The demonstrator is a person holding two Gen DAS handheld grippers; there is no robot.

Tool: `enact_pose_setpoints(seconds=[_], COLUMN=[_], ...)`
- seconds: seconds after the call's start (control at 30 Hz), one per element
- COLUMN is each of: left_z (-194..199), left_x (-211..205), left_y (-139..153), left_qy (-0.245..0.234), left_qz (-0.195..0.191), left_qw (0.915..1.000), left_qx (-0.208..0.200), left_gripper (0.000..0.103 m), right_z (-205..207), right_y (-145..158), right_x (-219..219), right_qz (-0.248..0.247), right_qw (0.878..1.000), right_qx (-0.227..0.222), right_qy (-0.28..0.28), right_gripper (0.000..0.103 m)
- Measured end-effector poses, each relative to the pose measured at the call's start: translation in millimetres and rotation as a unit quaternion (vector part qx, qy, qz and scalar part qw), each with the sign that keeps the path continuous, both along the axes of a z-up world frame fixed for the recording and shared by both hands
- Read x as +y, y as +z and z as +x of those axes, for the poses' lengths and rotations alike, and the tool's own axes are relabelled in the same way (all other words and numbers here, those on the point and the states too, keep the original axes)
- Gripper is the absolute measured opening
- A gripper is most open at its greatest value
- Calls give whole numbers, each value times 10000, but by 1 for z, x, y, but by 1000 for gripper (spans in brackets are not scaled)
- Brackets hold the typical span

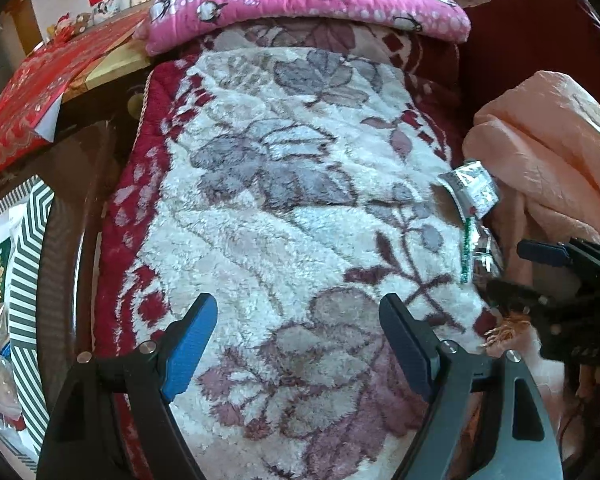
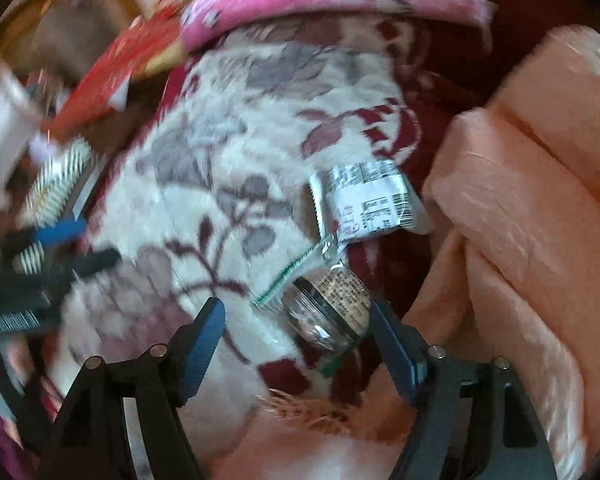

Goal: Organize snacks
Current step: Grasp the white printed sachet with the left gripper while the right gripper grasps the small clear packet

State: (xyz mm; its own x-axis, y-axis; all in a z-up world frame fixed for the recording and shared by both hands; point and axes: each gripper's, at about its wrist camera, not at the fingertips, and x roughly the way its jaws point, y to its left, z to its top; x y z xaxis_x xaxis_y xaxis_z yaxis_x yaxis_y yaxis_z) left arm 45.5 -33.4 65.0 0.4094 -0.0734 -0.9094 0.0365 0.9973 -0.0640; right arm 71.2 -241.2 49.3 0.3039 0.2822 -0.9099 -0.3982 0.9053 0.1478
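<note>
Packet (image 2: 332, 308) lies between right tool's (image 2: 296, 336) spread fingers.

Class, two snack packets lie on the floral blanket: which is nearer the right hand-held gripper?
The clear packet with the green serrated edge, just ahead of the right hand-held gripper; the white barcode-printed packet lies beyond it.

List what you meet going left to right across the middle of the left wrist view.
Striped box → flowered blanket → silver snack packet → peach cloth.
</note>
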Motion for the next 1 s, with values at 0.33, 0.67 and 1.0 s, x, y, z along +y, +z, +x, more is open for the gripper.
enact_pose_setpoints(seconds=[0.33,0.67,1.0], left_z=[9,48,93], left_x=[-5,-51,-147], left_y=[-4,1,-12], left_qy=[-83,-1026,-2041], left_qz=[14,-249,-319], left_qw=[9999,9943,9784], left_qx=[62,-119,14], left_gripper=[82,82,82], right_z=[16,-12,-22], right_y=[-33,-28,-36], right_x=[-5,-30,-36], right_qz=[-62,661,864], right_qw=[9990,9922,9854], right_qx=[207,657,945], right_qy=[398,-822,-1124], right_gripper=[78,57,58])
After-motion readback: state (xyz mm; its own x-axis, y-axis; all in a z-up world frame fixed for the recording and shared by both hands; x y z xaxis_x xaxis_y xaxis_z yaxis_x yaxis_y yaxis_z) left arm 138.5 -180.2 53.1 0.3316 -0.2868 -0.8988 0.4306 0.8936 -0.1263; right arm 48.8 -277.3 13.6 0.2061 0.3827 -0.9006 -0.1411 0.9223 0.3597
